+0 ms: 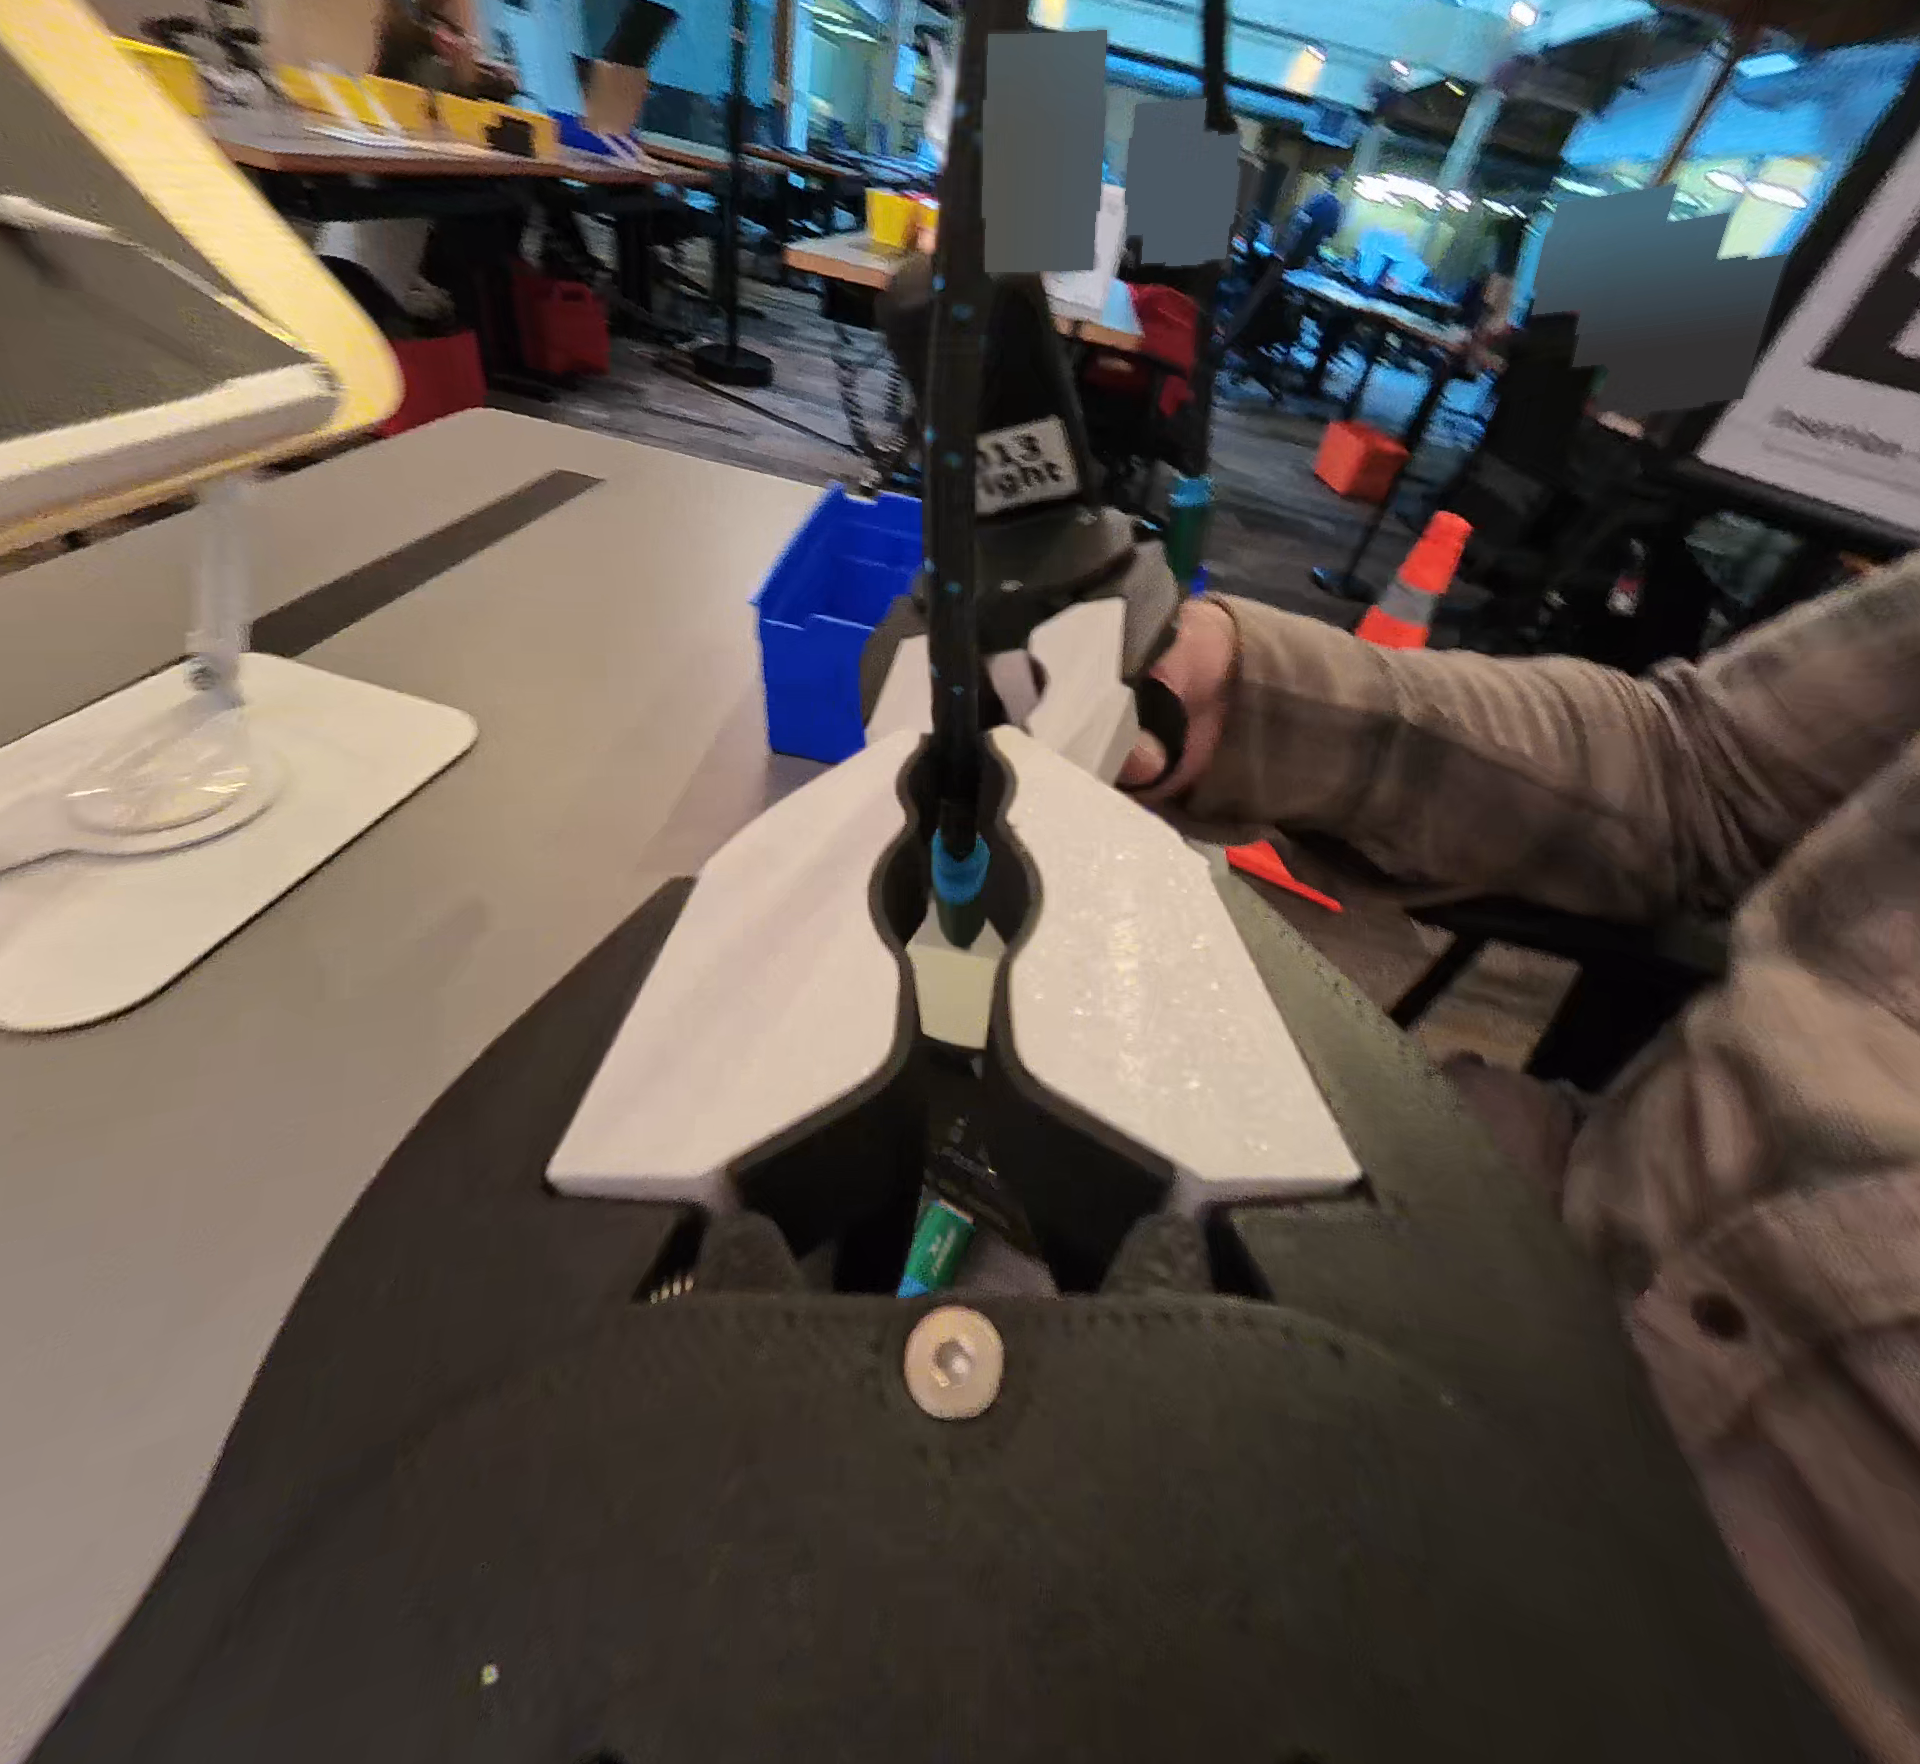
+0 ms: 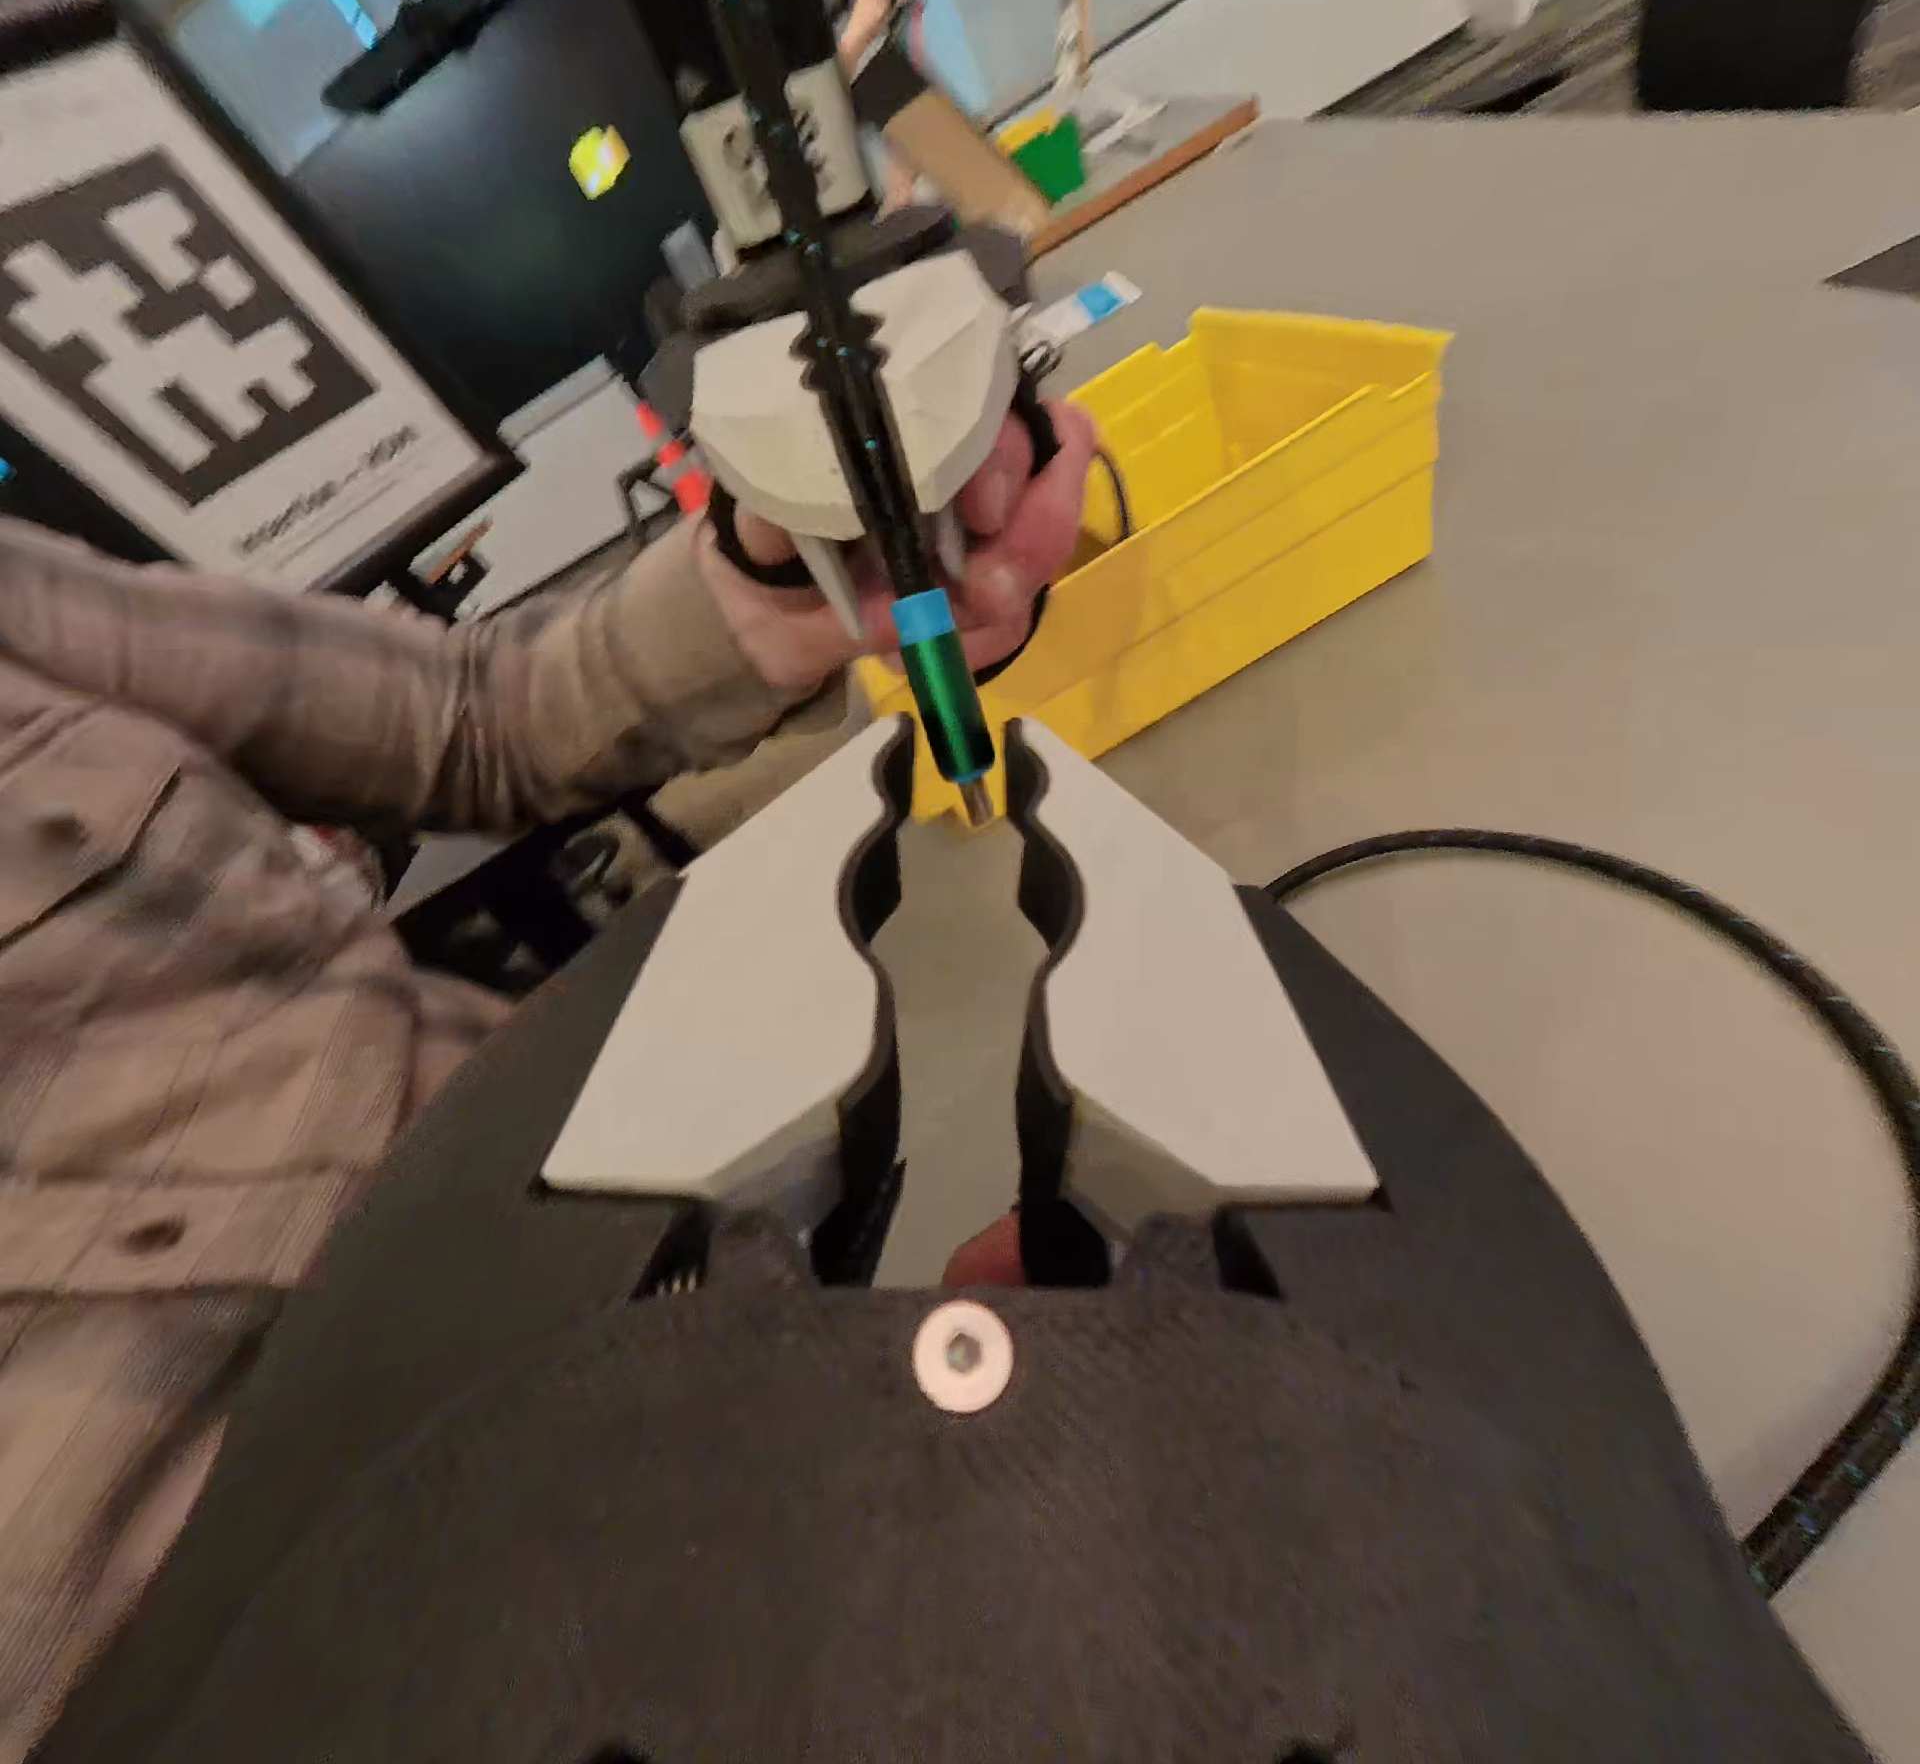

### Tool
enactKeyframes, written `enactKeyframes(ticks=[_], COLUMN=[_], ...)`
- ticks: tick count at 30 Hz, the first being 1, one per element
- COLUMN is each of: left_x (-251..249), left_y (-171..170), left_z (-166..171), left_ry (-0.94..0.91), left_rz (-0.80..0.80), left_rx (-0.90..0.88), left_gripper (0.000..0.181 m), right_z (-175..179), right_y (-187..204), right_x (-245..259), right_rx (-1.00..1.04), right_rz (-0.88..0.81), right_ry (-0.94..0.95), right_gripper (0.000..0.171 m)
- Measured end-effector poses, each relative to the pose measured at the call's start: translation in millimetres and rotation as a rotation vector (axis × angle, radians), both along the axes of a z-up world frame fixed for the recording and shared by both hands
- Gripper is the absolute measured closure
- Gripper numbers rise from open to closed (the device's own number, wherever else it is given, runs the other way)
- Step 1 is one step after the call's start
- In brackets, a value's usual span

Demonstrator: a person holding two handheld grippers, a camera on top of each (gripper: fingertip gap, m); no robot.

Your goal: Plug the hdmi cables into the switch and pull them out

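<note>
My left gripper (image 1: 956, 758) is shut on a black braided HDMI cable (image 1: 951, 467) just above its blue collar (image 1: 956, 867). The cable runs up out of frame. In the right wrist view the left gripper (image 2: 899, 576) shows farther off, with the cable's green plug (image 2: 943, 712) hanging below it. My right gripper (image 2: 961, 727) is open, its fingertips on either side of that plug's lower end and apart from it. The right gripper (image 1: 1029, 665) also shows in the left wrist view, in a person's hand. A second cable (image 1: 1210, 0) hangs beside it. No switch shows in either view.
A yellow bin (image 2: 1299, 488) stands on the grey table (image 2: 1558, 260) behind the plug. A loop of black cable (image 2: 1714, 966) lies on the table at the right. A yellow-edged screen (image 1: 156, 260) on a white base (image 1: 208, 831) stands left. A blue bin (image 1: 821, 644) sits at the table's edge. Tip to tip, the grippers are about 5 centimetres apart.
</note>
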State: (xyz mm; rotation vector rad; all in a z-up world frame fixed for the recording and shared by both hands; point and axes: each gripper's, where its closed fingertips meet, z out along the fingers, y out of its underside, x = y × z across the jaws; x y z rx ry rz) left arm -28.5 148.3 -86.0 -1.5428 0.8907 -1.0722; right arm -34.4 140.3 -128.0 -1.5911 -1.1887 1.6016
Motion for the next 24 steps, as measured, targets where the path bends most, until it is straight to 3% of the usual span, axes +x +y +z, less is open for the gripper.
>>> enactKeyframes(ticks=[3, 10, 12, 16, 22, 24], left_x=[-13.7, -40.9, -47.6, -59.0, -75.1, -80.0], left_y=[15.1, 33.8, 35.2, 37.4, 44.4, 47.1], left_z=[12.3, 32.5, 37.9, 42.7, 44.7, 44.5], left_ry=[-0.109, -0.286, -0.309, -0.312, -0.315, -0.32], left_rz=[0.099, 0.259, 0.276, 0.317, 0.372, 0.401], left_rx=[-0.066, -0.108, -0.107, -0.088, -0.089, -0.093], left_gripper=[0.176, 0.176, 0.176, 0.176, 0.175, 0.176], right_z=[-5.5, -37.9, -46.3, -53.4, -30.5, -14.5], right_y=[16.9, 43.3, 64.2, 106.5, 141.1, 147.7], right_x=[-1.1, -4.4, 7.3, 49.6, 104.0, 116.7], right_rx=[0.015, 0.094, 0.097, 0.309, 0.456, 0.478], right_rz=[-0.104, -0.286, -0.401, -0.645, -0.873, -0.948], right_ry=[-0.006, -0.136, -0.196, -0.414, -0.537, -0.491], right_gripper=[0.132, 0.11, 0.116, 0.122, 0.132, 0.134])
